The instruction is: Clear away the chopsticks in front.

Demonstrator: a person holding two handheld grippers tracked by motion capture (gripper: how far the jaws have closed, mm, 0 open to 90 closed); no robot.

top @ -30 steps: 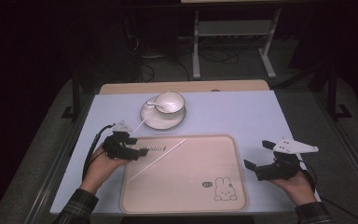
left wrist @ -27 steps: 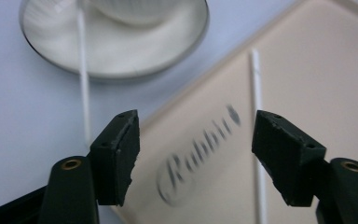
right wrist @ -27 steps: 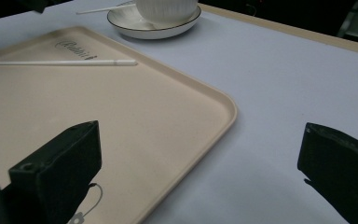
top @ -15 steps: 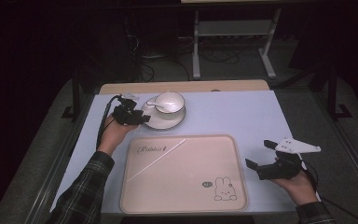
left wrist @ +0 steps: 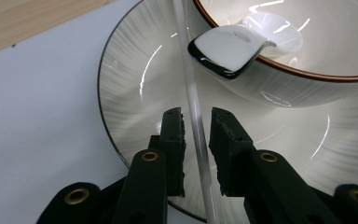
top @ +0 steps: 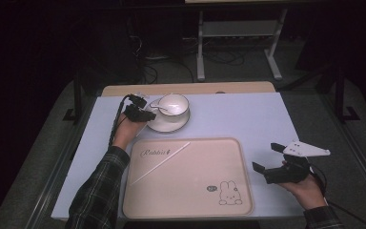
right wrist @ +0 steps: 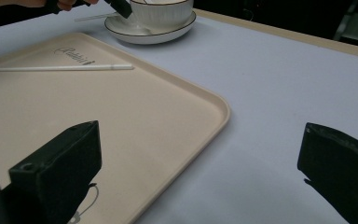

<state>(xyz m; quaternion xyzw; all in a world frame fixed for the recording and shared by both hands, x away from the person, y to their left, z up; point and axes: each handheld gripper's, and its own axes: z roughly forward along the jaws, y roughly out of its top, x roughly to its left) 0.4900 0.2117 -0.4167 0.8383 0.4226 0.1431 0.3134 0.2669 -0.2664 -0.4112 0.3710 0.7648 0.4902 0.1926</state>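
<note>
Left gripper view: the chopstick (left wrist: pixel 195 116), a thin white stick, lies across the saucer (left wrist: pixel 126 88) and runs straight up between your left gripper (left wrist: pixel 196 119) pads, its long axis in line with the jaws and leading on toward the spoon (left wrist: pixel 228 49) hooked over the cup (left wrist: pixel 307 70) rim. Your jaws have just been closing around it; a narrow gap shows on each side, so they stand unclenched, not yet pinching. On the high view this gripper (top: pixel 140 112) sits at the saucer's left edge, far nearer than your right gripper (top: pixel 271 160), which hangs spread wide and empty well off to the saucer's right, beyond the tray (top: pixel 240 157). A second chopstick (top: pixel 159 162) lies on that tray.
</note>
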